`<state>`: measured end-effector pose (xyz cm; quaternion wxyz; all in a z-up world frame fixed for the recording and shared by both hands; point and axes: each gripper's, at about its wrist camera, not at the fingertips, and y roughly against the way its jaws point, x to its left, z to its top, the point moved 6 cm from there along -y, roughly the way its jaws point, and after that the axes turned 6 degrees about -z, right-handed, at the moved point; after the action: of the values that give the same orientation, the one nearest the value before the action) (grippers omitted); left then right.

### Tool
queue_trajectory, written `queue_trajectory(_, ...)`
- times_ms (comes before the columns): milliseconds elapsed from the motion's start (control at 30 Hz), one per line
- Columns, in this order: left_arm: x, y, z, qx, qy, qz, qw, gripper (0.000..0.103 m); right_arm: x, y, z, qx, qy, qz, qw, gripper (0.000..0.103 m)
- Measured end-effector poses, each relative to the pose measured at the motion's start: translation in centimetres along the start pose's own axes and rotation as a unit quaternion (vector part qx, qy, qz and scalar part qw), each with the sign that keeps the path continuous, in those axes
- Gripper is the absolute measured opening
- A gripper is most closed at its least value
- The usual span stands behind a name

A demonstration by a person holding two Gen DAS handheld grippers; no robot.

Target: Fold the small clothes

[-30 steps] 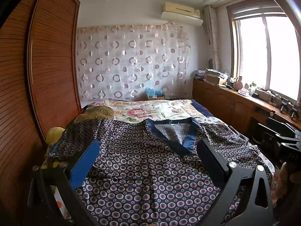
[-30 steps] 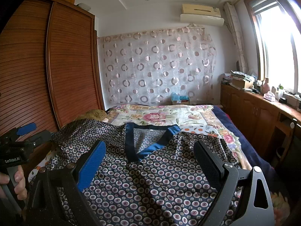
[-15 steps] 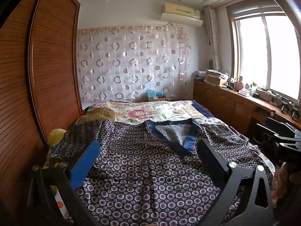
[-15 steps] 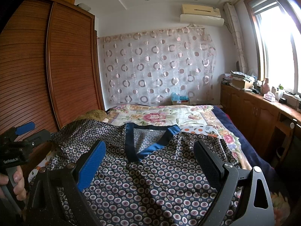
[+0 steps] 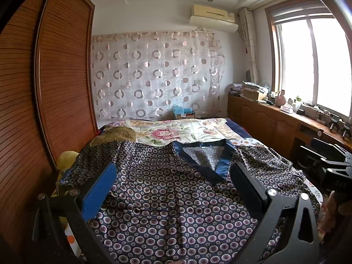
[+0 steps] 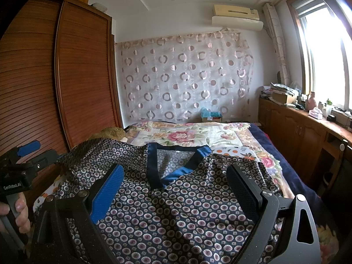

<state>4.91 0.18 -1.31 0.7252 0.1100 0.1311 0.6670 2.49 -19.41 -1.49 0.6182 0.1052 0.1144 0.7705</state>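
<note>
A dark navy top (image 5: pixel 167 189) with a small flower-ring print and a blue V-neck collar (image 5: pixel 221 168) lies spread flat on the bed, neck pointing away from me. It also shows in the right wrist view (image 6: pixel 176 204). My left gripper (image 5: pixel 173 176) hovers open and empty above the top's left half. My right gripper (image 6: pixel 176 176) hovers open and empty above the right half, just below the collar (image 6: pixel 173 173). The left gripper also shows in the right wrist view (image 6: pixel 26 154), held in a hand at the far left.
The bed has a floral quilt (image 5: pixel 176 129) beyond the top. A wooden slatted wardrobe (image 5: pixel 44 101) runs along the left. A low wooden cabinet (image 5: pixel 275 123) with clutter stands under the window at the right. A brown cushion (image 5: pixel 116 134) lies near the left sleeve.
</note>
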Motion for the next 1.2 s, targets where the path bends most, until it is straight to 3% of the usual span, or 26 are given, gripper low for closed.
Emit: queue_trajectory(1200, -0.07, 0.11, 0.14, 0.0, -0.002, 0.001, 1.0, 0.103, 0.05, 0.16, 0.06, 0.002, -0.001, 0.0, 1.0, 0.095)
